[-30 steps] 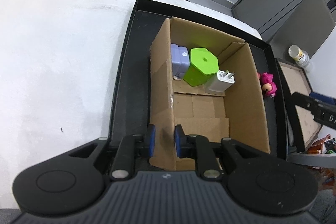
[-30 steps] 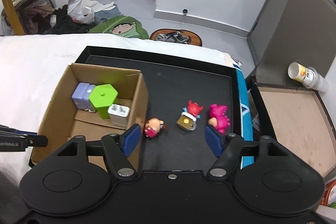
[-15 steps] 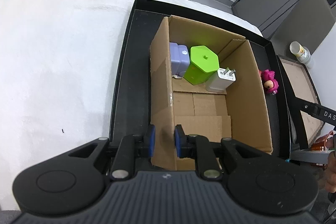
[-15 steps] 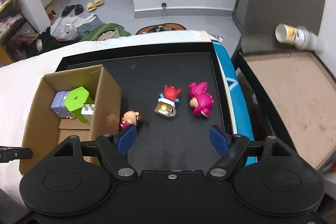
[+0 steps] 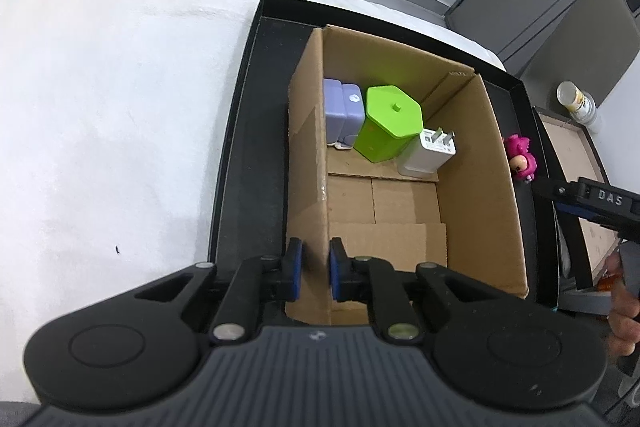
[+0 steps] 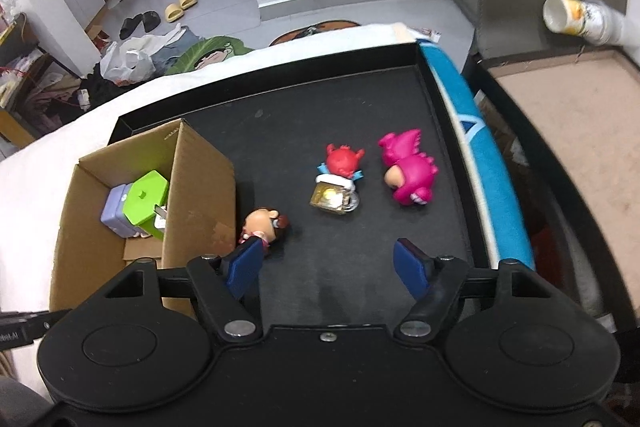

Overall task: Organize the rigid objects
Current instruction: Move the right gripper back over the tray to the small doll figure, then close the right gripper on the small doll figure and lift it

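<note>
We saw a black tray (image 6: 420, 75) on a white-covered table (image 5: 120, 107), with a grey floor strewn with slippers and bags beyond. One cardboard box (image 5: 472, 187) sat in the tray, holding three things: a lilac block (image 5: 342, 107), a green hexagonal container (image 5: 388, 123) and a white charger (image 5: 430, 155). Three toy figures (image 6: 336, 183) lay on the tray beside the box. The left gripper (image 5: 316, 269) was clamped on the box wall. The right gripper (image 6: 326, 267) hung above the tray, its jaws apart though just narrowing, nothing between them.
</note>
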